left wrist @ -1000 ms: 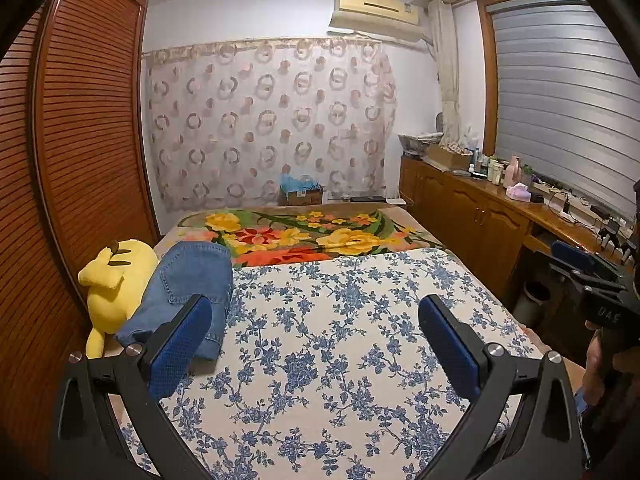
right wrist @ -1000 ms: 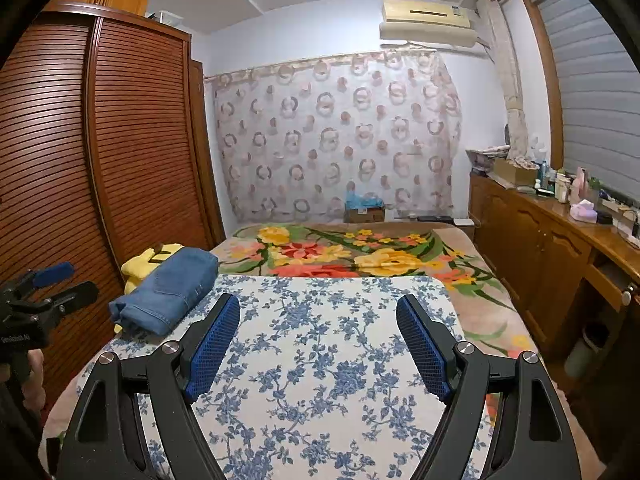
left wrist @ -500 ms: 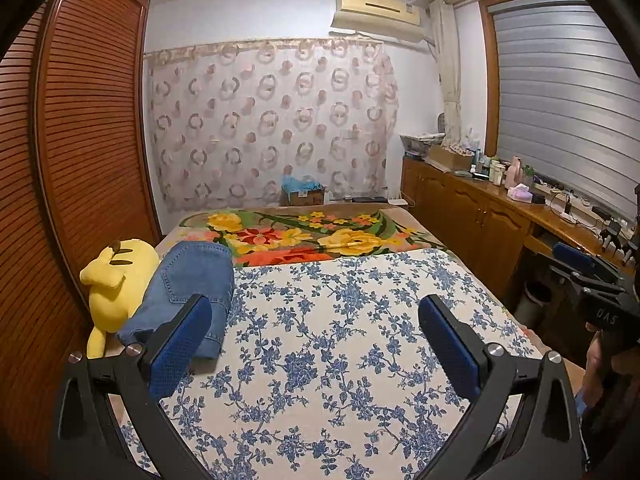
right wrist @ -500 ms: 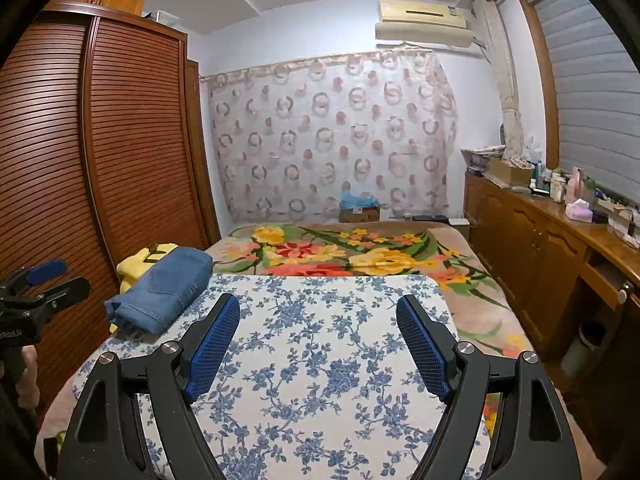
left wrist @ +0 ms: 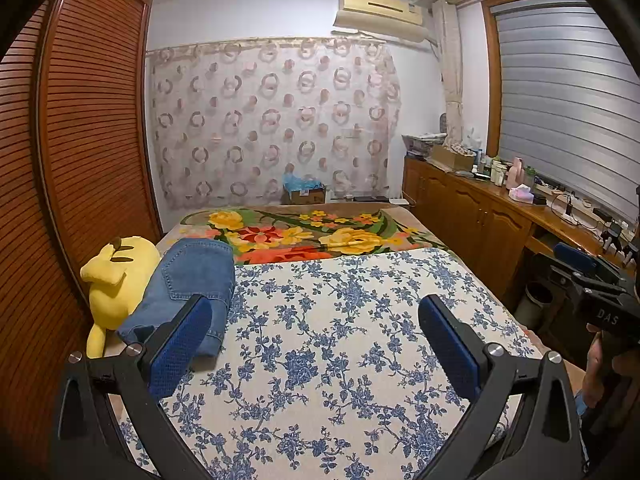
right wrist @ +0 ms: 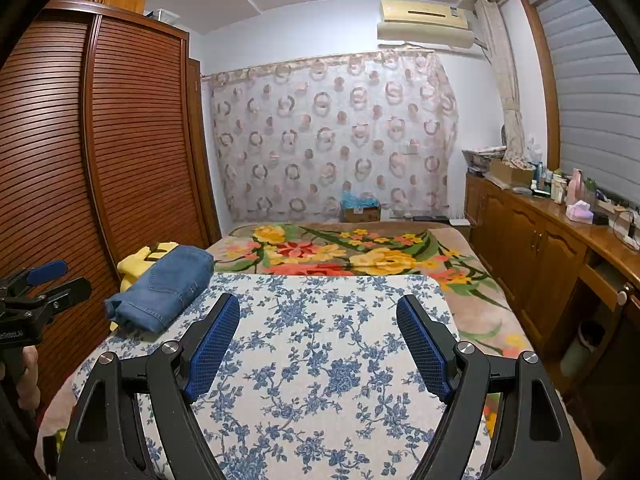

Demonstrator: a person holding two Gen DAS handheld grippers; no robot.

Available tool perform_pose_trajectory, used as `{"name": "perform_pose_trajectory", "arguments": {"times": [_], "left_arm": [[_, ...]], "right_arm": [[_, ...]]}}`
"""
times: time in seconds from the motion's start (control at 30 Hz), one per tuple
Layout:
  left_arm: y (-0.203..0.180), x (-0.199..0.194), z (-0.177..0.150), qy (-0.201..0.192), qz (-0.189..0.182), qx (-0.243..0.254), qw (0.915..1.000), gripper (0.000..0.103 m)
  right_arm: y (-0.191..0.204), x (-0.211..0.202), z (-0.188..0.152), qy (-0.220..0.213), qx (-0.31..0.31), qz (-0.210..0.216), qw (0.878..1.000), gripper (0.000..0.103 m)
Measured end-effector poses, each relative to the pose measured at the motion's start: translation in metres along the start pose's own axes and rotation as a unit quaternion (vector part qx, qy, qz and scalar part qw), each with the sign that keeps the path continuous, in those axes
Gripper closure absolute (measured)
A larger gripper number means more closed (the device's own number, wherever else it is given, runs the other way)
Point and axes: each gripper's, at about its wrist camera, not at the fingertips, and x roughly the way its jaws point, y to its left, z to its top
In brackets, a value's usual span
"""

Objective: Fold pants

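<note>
Folded blue denim pants (left wrist: 188, 280) (right wrist: 166, 286) lie at the left side of the bed, partly resting on a yellow plush toy (left wrist: 118, 276) (right wrist: 150, 258). My left gripper (left wrist: 316, 320) hovers over the blue-flowered sheet (left wrist: 340, 340), open, nothing between its blue pads; its left finger overlaps the near end of the pants in the picture. My right gripper (right wrist: 318, 328) is open too, over the same sheet (right wrist: 320, 360), to the right of the pants. Each gripper also shows at the edge of the other's view, held by a hand.
A flowered blanket (left wrist: 316, 236) (right wrist: 352, 250) covers the bed's far half. A louvred wooden wardrobe (left wrist: 80, 140) (right wrist: 100, 152) stands close on the left. A wooden counter (left wrist: 500, 208) (right wrist: 560, 232) crowded with bottles runs along the right under a window blind.
</note>
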Motion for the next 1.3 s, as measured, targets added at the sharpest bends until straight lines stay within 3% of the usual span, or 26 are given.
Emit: {"name": "perform_pose_trajectory", "arguments": {"times": [1.3], "left_arm": [[0.0007, -0.0006, 0.001, 0.0, 0.0, -0.001, 1.0, 0.0]], "right_arm": [[-0.0067, 0.003, 0.0014, -0.001, -0.002, 0.005, 1.0, 0.021]]}}
